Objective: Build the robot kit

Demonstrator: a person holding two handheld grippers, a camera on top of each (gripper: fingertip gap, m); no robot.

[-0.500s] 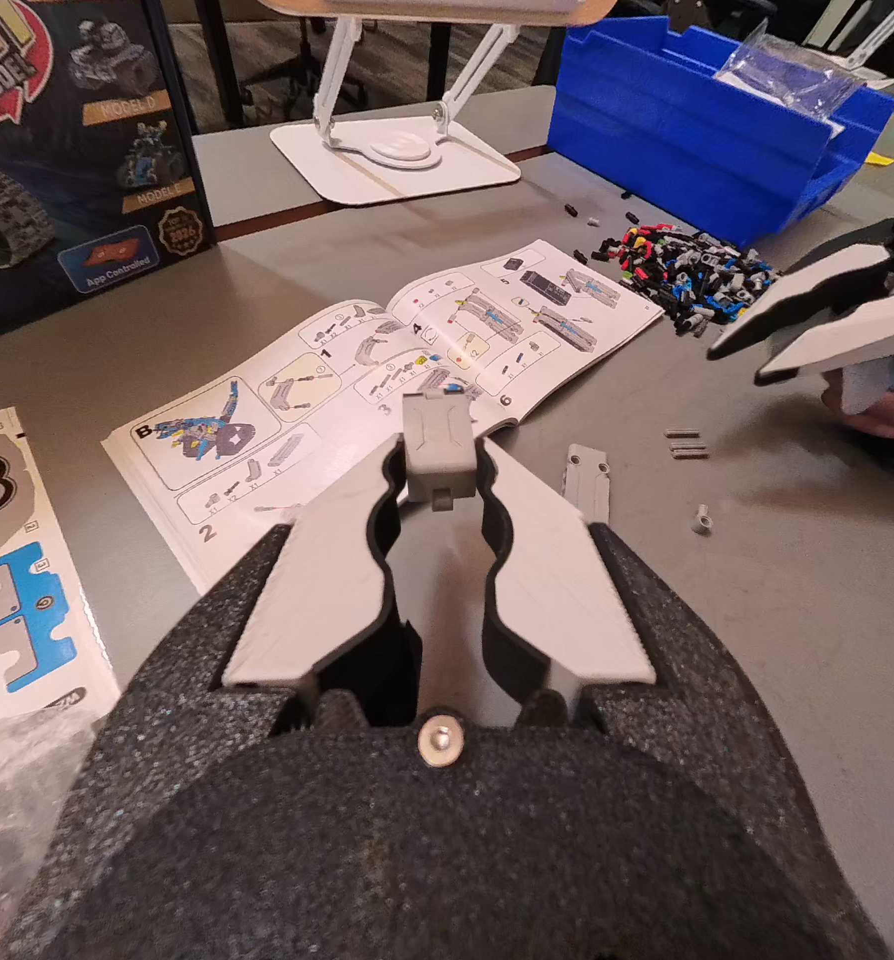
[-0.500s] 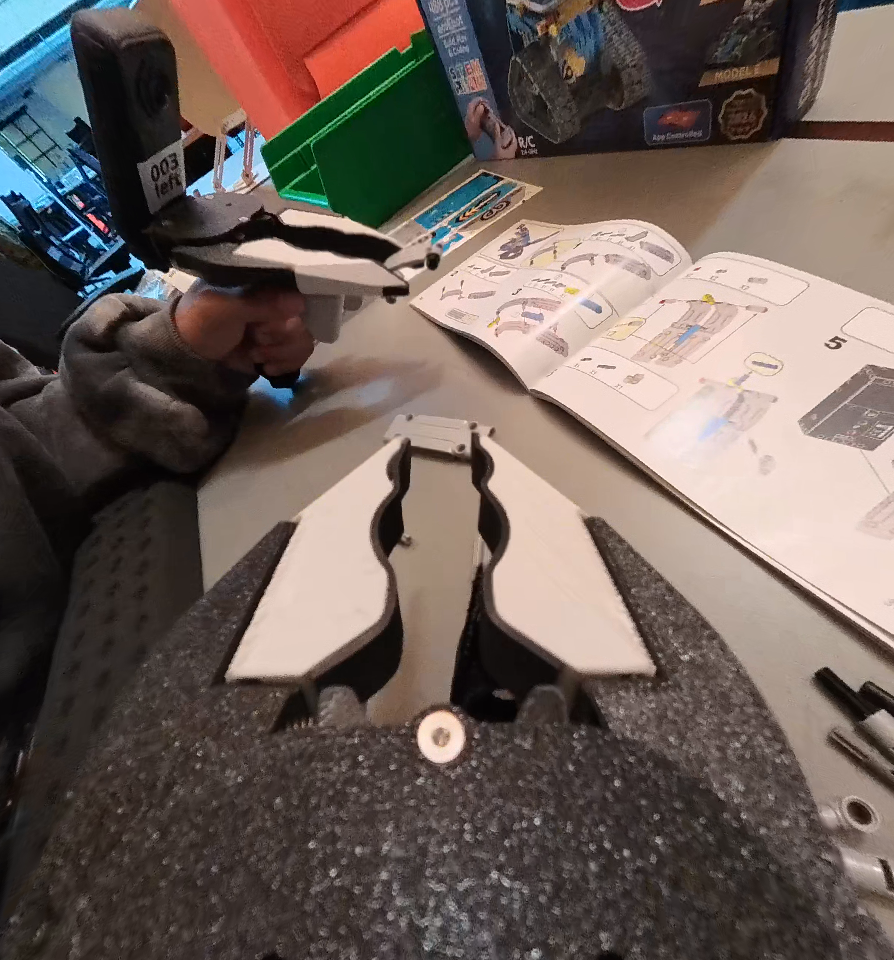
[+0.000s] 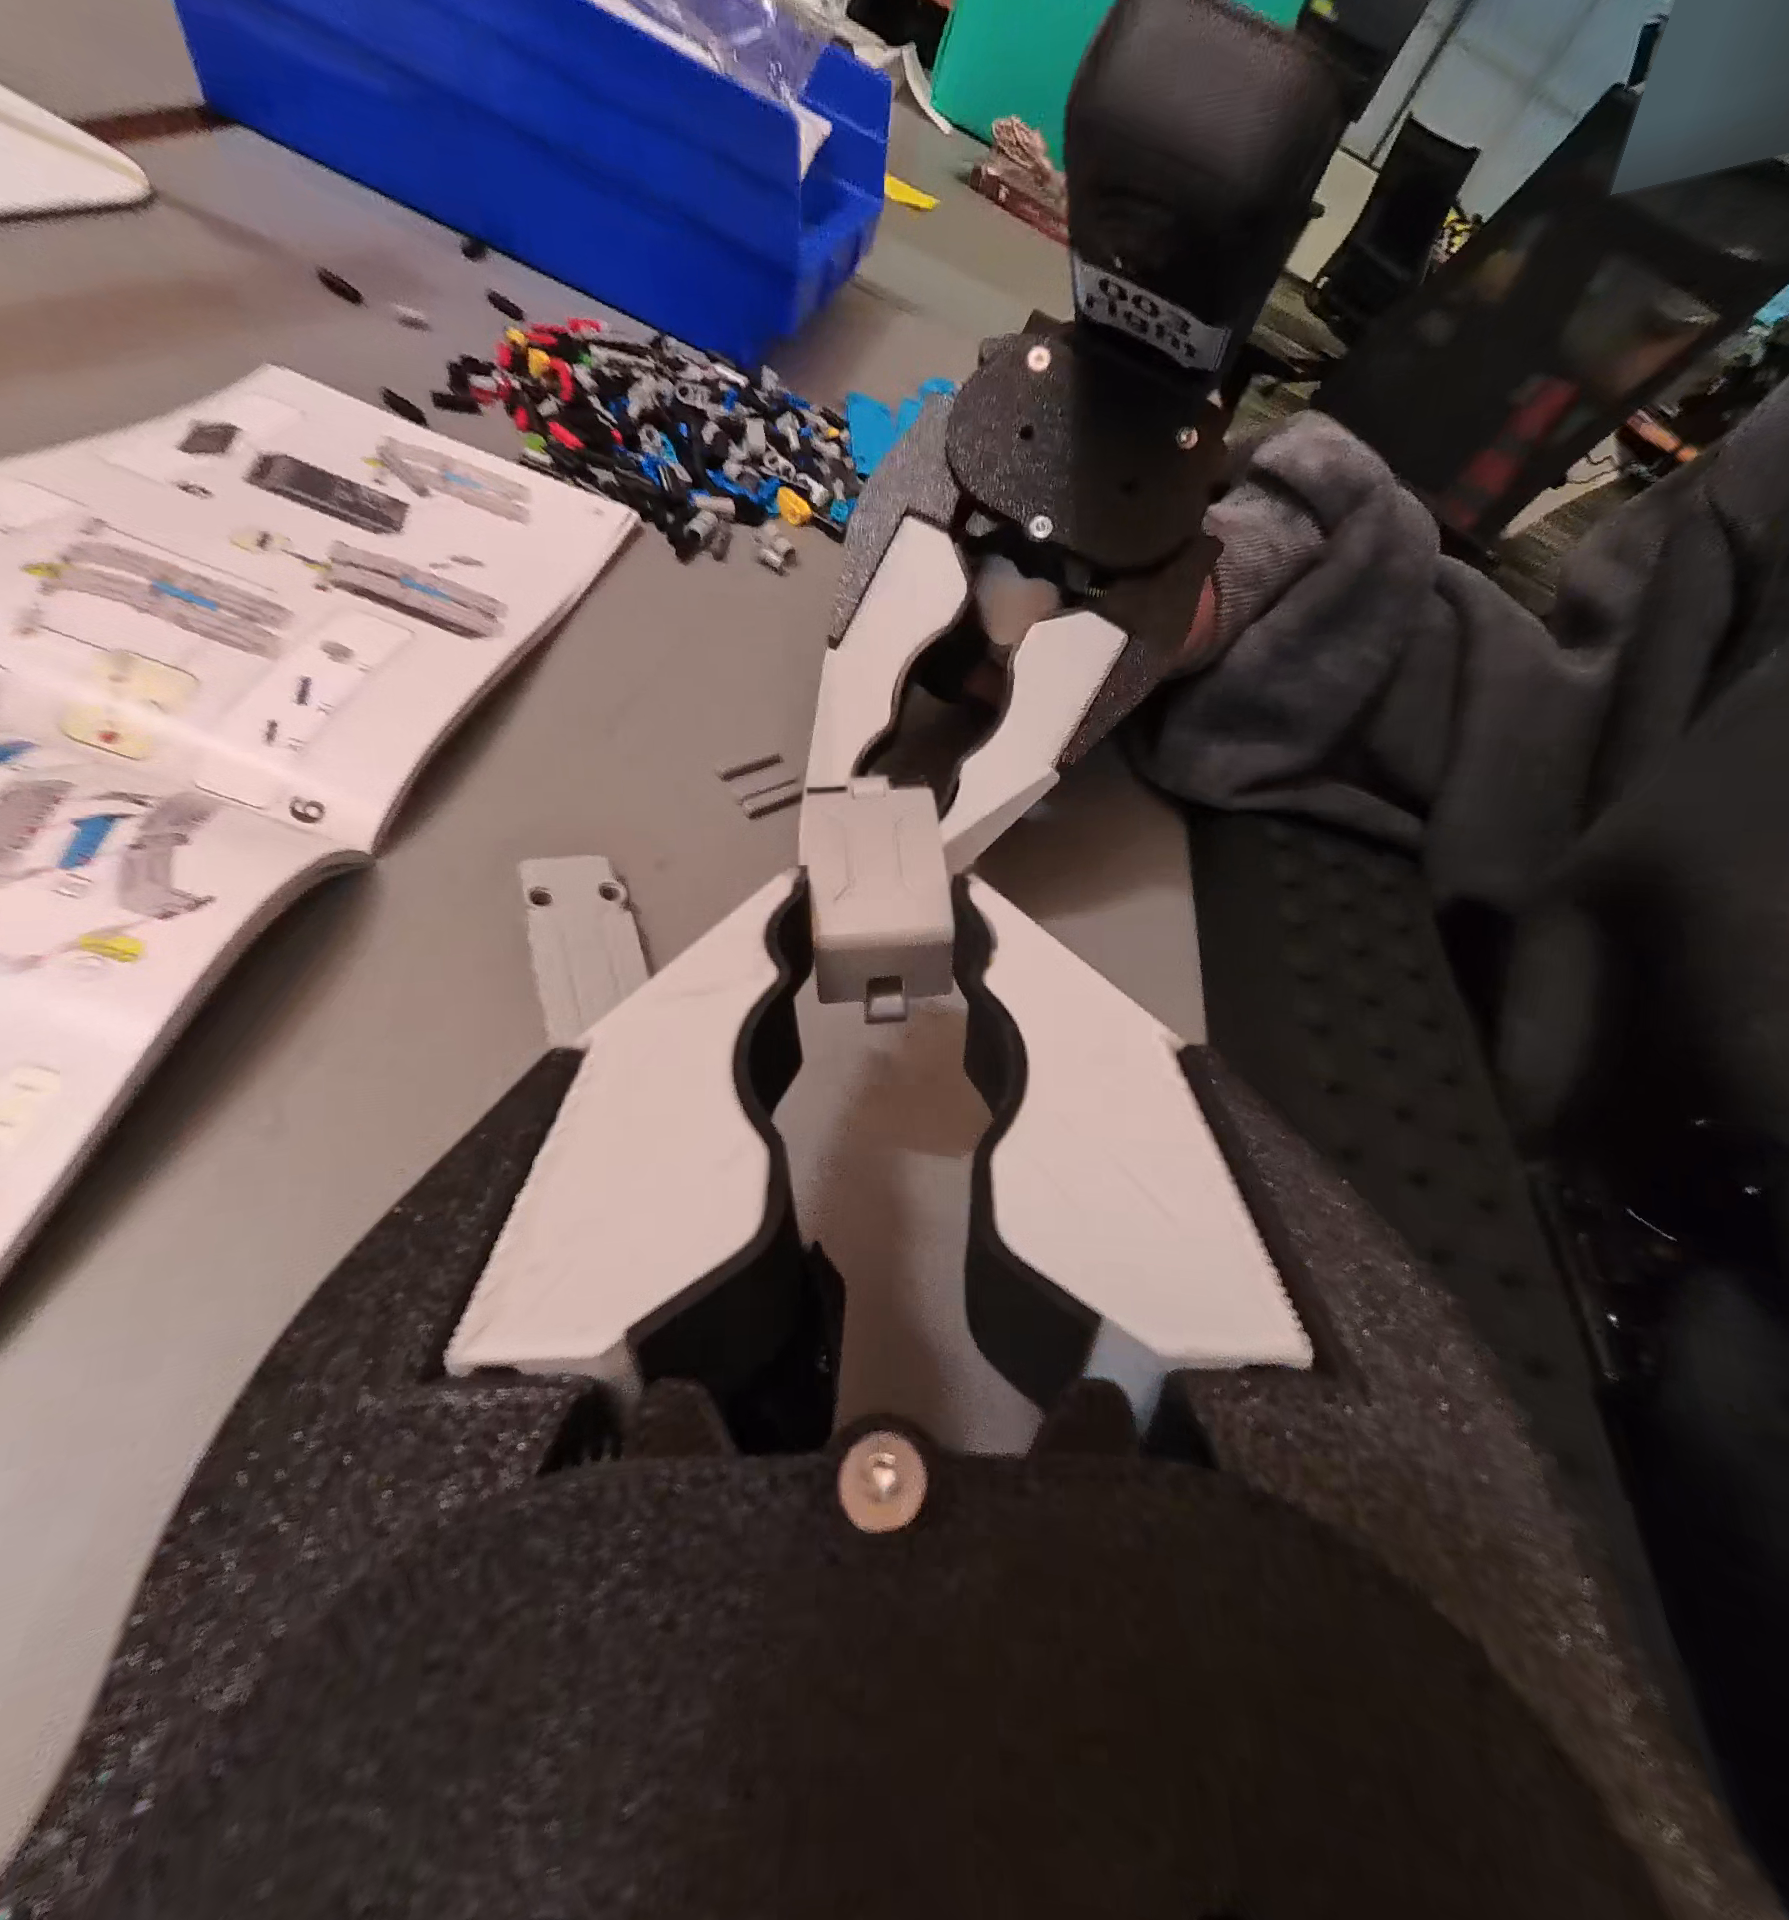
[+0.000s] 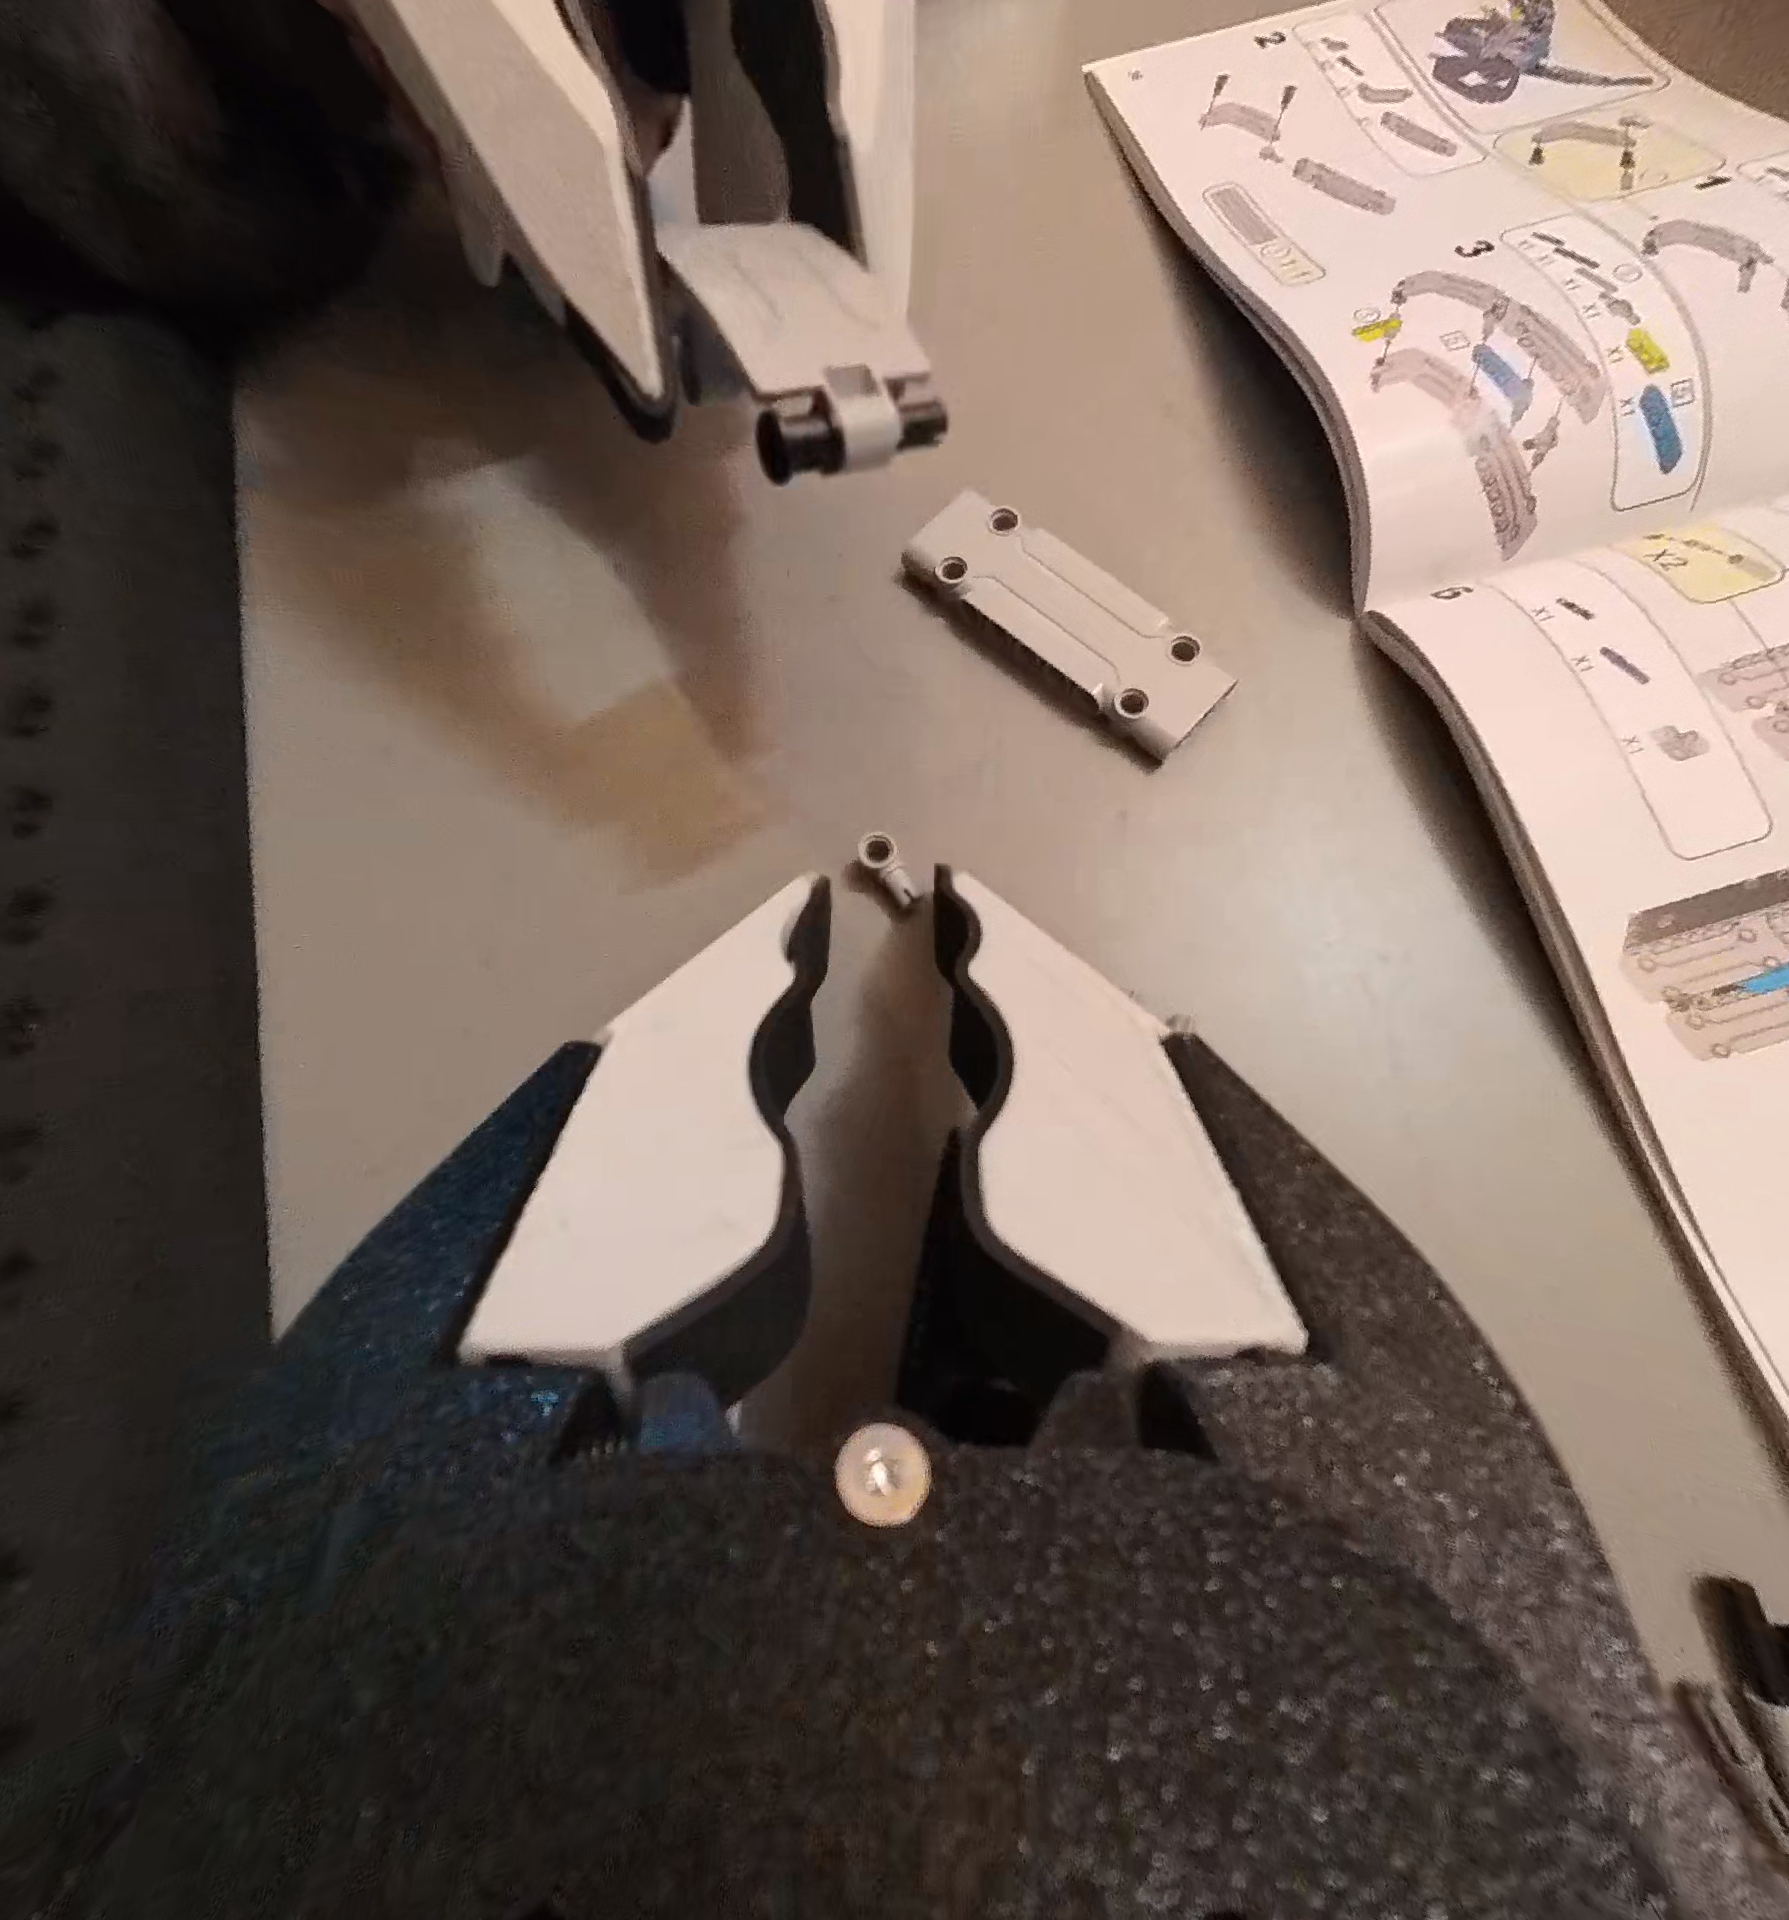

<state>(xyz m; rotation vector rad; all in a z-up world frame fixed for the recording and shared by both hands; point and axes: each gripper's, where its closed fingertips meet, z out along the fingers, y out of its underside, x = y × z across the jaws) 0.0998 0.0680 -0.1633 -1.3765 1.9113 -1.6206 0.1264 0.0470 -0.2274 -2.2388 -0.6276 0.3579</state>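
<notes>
My left gripper is shut on a grey block-like building part and holds it above the grey table. In the right wrist view this part hangs at the top, with a black and grey pin at its lower end. My right gripper is open, low over the table, with a small grey connector lying just between its fingertips. In the left wrist view the right gripper points at the held part, close behind it. A flat grey panel lies on the table beside both grippers.
An open instruction booklet lies to the left. Behind it are a pile of small coloured parts and a blue bin. Two dark pins lie near the right gripper. A person's grey sleeve is at right. More pins lie at lower right. About 8 cm separates my left fingertips from my right.
My left gripper has swung right with the grey part, toward the right gripper. My right gripper has dropped to the table over the small connector. The two now face each other closely.
</notes>
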